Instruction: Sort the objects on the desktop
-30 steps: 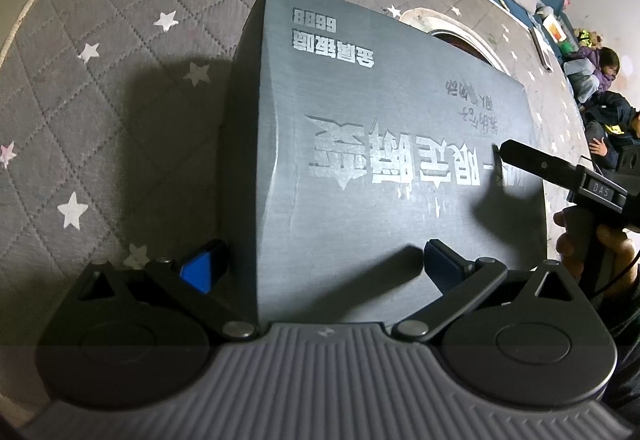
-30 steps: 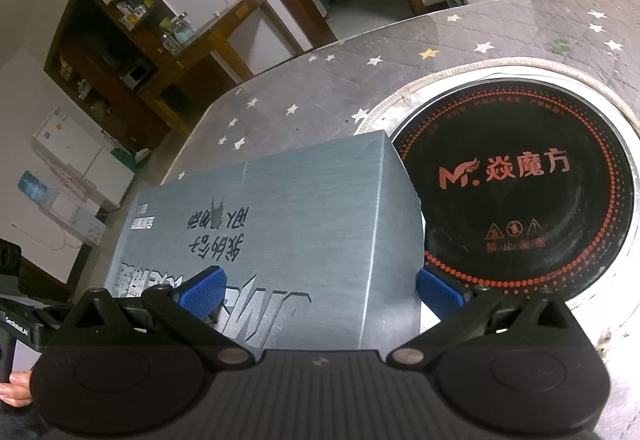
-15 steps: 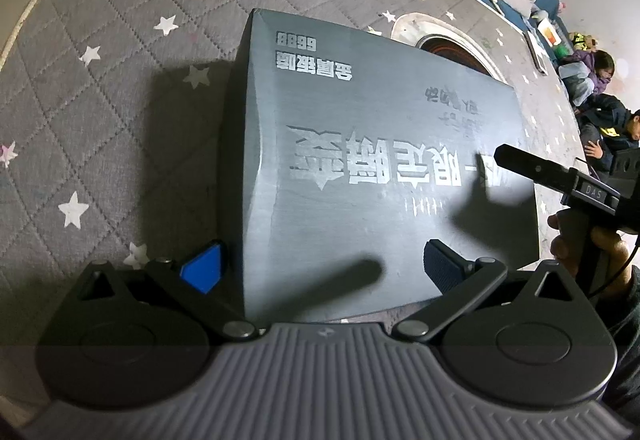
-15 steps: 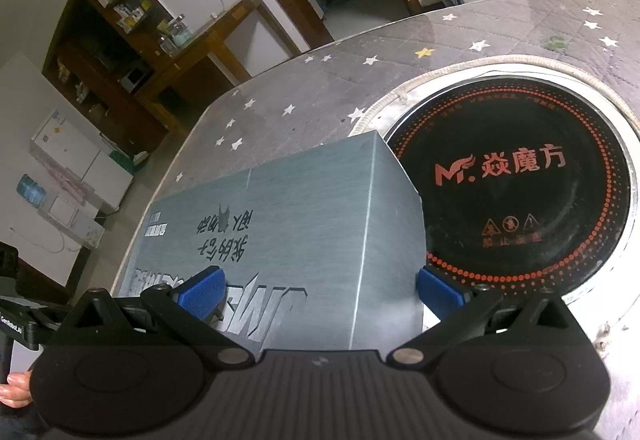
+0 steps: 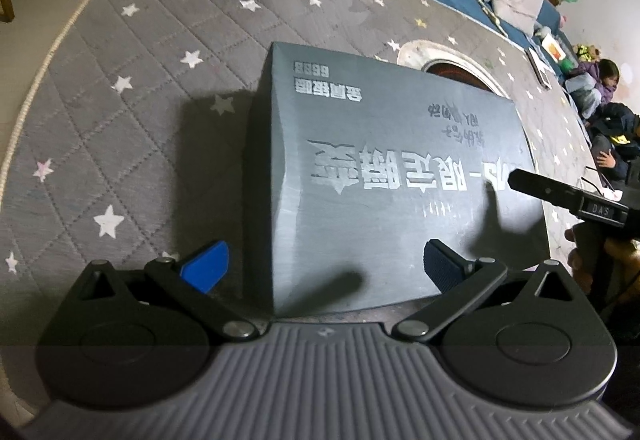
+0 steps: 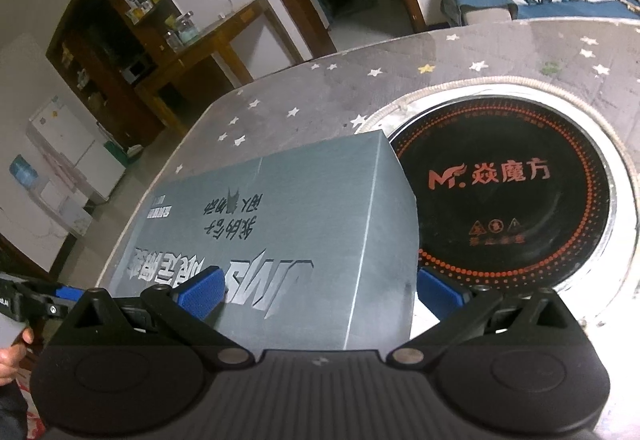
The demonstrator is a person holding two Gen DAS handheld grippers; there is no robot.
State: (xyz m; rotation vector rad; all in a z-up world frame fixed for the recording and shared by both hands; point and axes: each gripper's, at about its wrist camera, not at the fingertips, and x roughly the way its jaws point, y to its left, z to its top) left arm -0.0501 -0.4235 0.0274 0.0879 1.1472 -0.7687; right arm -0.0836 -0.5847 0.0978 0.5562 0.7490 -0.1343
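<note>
One grey cardboard box [image 5: 384, 176] with silver lettering lay flat on the star-patterned table cover [image 5: 132, 88], its far corner beside one round induction cooktop [image 6: 516, 196]. Two grippers stood wide open: the left gripper [image 5: 324, 264] straddled the box's near left corner, and the right gripper [image 6: 316, 292] straddled its near right corner.

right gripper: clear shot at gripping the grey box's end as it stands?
Probably yes. The right gripper has its jaws open, straddling the near end of the grey box; nothing sits between them, and the induction hob lies off to the side.
</note>
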